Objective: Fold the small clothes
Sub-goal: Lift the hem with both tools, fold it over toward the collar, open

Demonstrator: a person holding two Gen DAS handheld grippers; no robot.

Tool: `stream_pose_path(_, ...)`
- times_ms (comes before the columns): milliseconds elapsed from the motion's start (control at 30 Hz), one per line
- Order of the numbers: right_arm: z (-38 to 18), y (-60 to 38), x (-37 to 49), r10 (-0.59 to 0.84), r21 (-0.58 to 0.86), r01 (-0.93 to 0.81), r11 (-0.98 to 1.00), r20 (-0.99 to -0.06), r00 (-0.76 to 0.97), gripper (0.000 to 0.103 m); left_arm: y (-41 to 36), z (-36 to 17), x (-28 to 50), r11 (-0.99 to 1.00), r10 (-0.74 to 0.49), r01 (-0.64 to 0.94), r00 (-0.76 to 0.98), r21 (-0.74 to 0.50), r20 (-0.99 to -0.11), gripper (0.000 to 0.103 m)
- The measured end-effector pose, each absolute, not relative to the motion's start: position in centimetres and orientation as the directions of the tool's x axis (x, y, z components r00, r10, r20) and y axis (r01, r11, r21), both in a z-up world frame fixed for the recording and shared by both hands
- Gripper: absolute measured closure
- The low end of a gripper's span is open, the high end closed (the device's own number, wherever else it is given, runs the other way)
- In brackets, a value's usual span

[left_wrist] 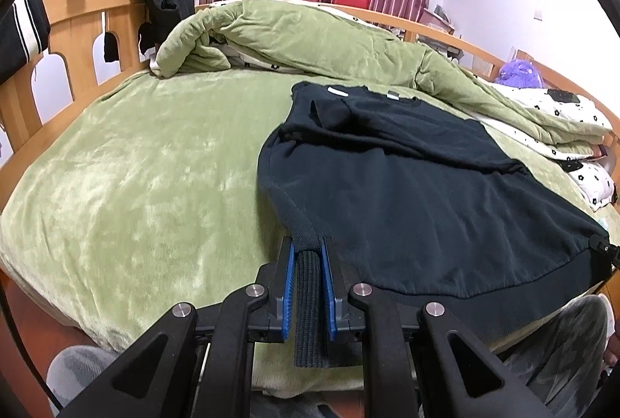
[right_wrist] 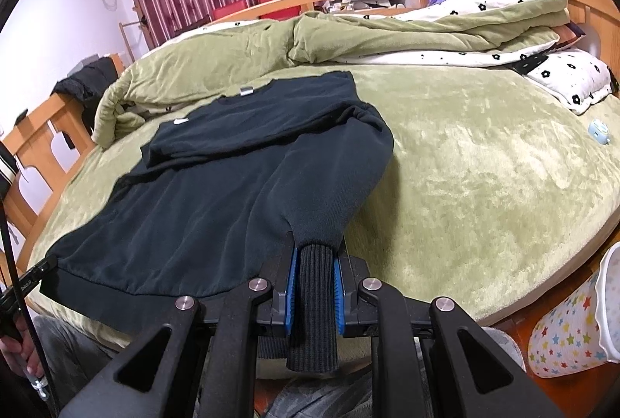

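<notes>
Barely begun: dark sweatshirt [right_wrist: 201, 208] spread flat along bed [right_wrist: 484, 162]'s near edge, unfolded, both cuffs clamped, one in left gripper [left_wrist: 307, 255], other in right gripper [right_wrist: 316, 261]; sleeve and body folds all left.

The right gripper [right_wrist: 314, 274] has its blue jaws clamped on the ribbed cuff [right_wrist: 312, 301] of a dark sweatshirt [right_wrist: 217, 185]. The sweatshirt lies spread on the green plush bed [right_wrist: 484, 177], sleeves folded across its body. A rumpled green quilt [right_wrist: 348, 38] lies behind it, with a floral pillow [right_wrist: 573, 76] at right.
</notes>
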State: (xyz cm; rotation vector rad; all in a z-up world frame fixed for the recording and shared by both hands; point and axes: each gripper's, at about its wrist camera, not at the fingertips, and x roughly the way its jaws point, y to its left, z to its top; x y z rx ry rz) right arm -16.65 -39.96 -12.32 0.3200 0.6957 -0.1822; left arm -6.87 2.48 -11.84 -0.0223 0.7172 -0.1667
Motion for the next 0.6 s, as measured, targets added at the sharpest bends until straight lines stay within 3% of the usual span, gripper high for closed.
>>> stream_pose_path(600,-4.7,-43.9,-10.1,-0.044,0.347,0.271,0.898,-0.542,0.839,0.088,1.0,-3.7,2.4,0.988,-0.155,0.110,0.810,-0.112,-0.565,0.091)
